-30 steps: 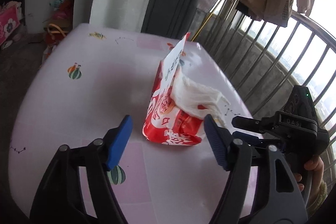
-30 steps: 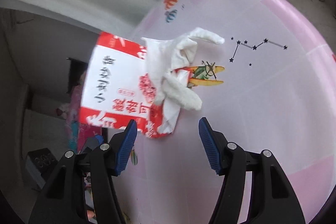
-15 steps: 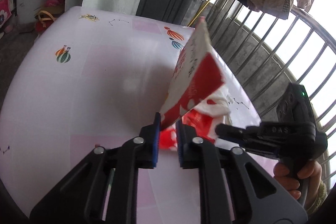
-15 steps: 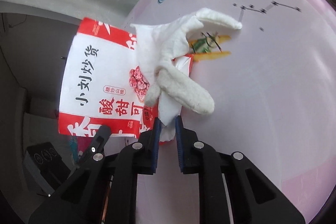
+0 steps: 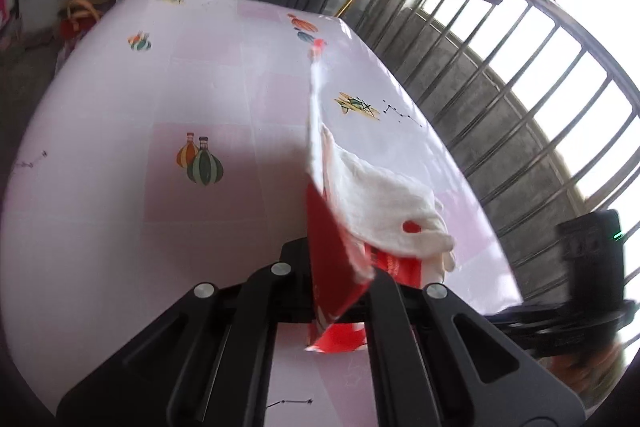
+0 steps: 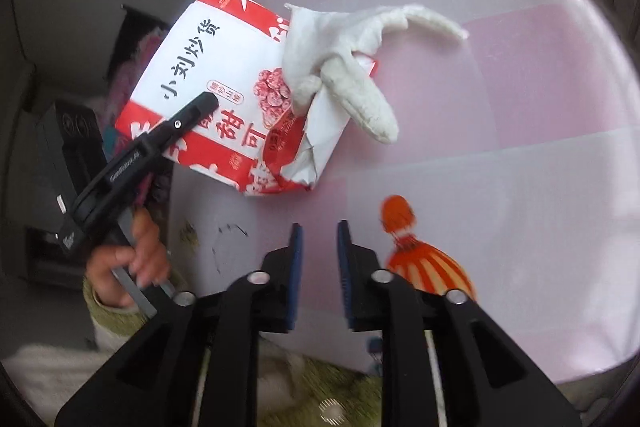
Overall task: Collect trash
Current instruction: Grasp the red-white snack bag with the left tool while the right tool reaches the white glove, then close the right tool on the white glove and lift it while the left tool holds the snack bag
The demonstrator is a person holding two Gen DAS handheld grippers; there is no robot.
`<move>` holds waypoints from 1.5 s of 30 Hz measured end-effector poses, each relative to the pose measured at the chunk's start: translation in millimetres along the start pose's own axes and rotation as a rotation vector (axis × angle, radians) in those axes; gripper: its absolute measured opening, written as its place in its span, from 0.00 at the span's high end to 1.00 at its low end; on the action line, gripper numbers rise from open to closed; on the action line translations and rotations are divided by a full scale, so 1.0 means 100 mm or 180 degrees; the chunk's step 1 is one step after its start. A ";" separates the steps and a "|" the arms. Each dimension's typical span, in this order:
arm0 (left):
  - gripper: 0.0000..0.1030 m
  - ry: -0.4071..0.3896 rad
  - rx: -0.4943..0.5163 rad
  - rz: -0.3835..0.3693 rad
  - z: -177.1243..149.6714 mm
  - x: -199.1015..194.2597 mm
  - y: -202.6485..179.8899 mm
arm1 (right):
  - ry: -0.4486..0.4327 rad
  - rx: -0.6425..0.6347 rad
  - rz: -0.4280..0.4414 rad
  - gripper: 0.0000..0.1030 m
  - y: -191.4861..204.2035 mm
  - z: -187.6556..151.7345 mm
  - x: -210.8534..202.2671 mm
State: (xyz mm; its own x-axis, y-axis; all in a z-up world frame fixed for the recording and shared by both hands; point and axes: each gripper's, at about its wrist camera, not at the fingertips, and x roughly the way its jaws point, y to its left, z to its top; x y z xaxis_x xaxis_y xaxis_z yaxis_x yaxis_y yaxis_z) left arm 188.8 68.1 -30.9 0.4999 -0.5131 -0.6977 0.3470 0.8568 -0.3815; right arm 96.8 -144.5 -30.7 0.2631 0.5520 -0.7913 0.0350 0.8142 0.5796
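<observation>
Snack bag (image 6: 208,75), red and white, hangs lifted above the pink table (image 5: 120,227), pinched at its lower edge by the closed left claw (image 5: 340,291). White tissue (image 6: 344,67) spills from its torn mouth and looks loose, so the bag is best kept level and steady. Nearer the table edge, the right claw (image 6: 318,267) is part open, its jaws having just widened with nothing between them. A railing (image 5: 520,99) borders the table's far side.
</observation>
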 end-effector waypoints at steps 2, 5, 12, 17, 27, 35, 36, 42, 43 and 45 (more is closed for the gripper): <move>0.99 0.0036 0.0098 0.0072 -0.05 0.00 -0.03 | -0.0204 -0.0107 -0.0100 0.56 0.03 -0.02 -0.27; 0.87 0.0111 0.0112 0.0131 -0.12 -0.03 0.01 | -0.0598 -0.0250 -0.0197 0.54 0.05 0.05 -0.59; 0.74 0.0114 -0.0129 0.0155 -0.37 -0.14 0.05 | -0.0864 -0.0457 -0.0260 0.48 -0.04 0.73 -0.53; 0.87 0.0271 -0.0376 0.0144 -0.54 0.01 0.03 | -0.0611 -0.0653 -0.0398 0.48 0.02 1.07 0.05; 0.96 0.0041 -0.0538 0.0402 -0.38 -0.06 0.22 | 0.0080 -0.0956 -0.0238 0.54 0.14 0.55 0.38; 0.93 0.0048 -0.0613 0.0299 -0.33 0.03 0.34 | 0.0123 -0.0821 0.0088 0.55 0.13 -0.04 0.11; 0.93 0.0064 -0.0616 0.0231 -0.35 0.04 0.32 | 0.0023 -0.0765 0.0063 0.55 0.09 -0.02 0.01; 0.92 0.0149 -0.0441 0.0142 -0.37 0.08 0.18 | -0.0319 -0.0208 0.0004 0.54 -0.24 0.21 -0.19; 0.92 0.0153 -0.0407 0.0131 -0.37 0.08 0.16 | -0.0348 -0.0138 0.0023 0.54 -0.28 0.26 -0.19; 0.92 0.0167 -0.0309 0.0118 -0.33 0.10 0.12 | -0.0420 -0.0004 0.0019 0.53 -0.34 0.34 -0.16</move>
State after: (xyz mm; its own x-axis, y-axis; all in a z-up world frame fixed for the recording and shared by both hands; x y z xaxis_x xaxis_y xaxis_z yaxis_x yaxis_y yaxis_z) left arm 171.3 74.9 -62.3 0.4679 -0.4799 -0.7421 0.2493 0.8773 -0.4101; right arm 124.1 -186.7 -31.1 0.3880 0.5284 -0.7552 0.0317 0.8112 0.5839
